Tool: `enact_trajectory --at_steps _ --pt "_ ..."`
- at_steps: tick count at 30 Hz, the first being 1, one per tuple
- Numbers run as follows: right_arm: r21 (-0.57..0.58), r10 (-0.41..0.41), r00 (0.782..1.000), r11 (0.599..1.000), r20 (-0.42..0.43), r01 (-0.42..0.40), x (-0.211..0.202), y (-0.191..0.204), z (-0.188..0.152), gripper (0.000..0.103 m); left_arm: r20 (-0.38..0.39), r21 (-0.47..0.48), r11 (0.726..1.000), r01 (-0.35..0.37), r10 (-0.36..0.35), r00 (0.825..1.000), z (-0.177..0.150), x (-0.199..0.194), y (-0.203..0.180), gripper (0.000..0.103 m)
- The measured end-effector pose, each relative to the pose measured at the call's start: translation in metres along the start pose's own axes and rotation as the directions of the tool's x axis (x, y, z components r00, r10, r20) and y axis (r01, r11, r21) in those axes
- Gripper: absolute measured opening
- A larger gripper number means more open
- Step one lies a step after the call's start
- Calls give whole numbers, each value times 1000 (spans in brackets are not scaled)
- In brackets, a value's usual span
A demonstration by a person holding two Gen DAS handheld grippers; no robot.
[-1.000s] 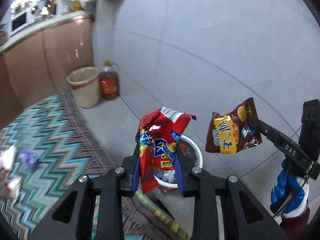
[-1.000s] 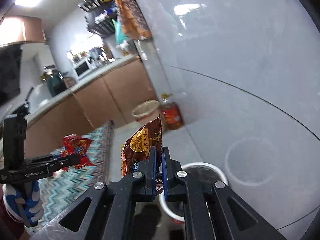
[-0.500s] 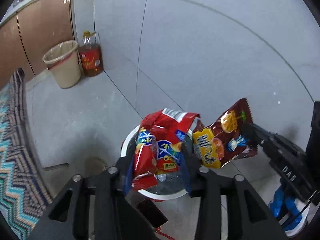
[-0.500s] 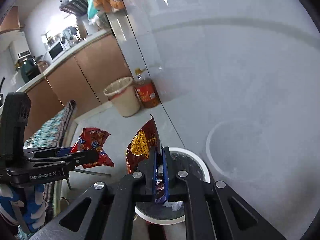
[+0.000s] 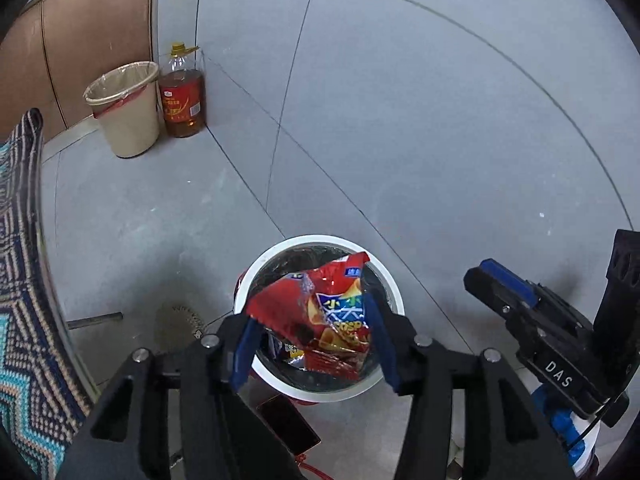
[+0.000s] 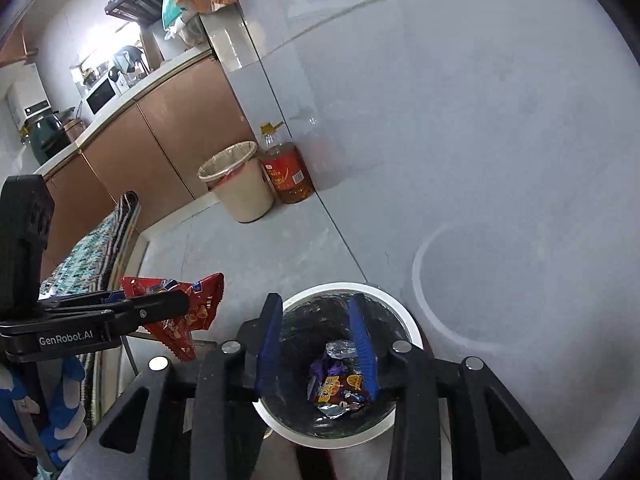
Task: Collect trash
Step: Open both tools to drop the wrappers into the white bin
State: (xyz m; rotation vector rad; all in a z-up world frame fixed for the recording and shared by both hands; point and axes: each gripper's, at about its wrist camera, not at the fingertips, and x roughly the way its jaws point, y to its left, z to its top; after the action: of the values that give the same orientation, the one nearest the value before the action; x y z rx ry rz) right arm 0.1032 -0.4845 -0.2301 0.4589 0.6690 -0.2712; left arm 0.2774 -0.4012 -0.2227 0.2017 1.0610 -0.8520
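A white-rimmed bin with a dark liner stands on the grey floor below both grippers. My left gripper hangs over it with its jaws opening. A red snack bag is still wedged between the blue pads, tilted and touching both. My right gripper is over the bin too, jaws opening, with nothing between them. The brown snack bag lies inside the bin on other wrappers.
A beige lined bin and an oil bottle stand at the wall by brown cabinets. A table with a zigzag cloth is at the left. A blue-gloved hand holds the right gripper.
Both grippers sank over the white-rimmed bin. The right jaws opened and the brown bag fell into the bin. The left jaws widened and the red bag tipped over between them.
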Motion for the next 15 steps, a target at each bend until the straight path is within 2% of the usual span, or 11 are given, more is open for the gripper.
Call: enact_trajectory --at_steps 2,11,15 --pt "2 -3 1000 1000 16 3 -8 2 1 39 11 2 1000 1 -1 1000 -1 -7 -2 49" --pt "-9 -11 997 1000 71 12 -43 19 0 40 38 34 999 -2 1 999 4 -18 -20 49" --pt "-10 -25 995 1000 91 26 -58 23 -4 42 27 44 999 -27 25 999 8 -12 -25 54"
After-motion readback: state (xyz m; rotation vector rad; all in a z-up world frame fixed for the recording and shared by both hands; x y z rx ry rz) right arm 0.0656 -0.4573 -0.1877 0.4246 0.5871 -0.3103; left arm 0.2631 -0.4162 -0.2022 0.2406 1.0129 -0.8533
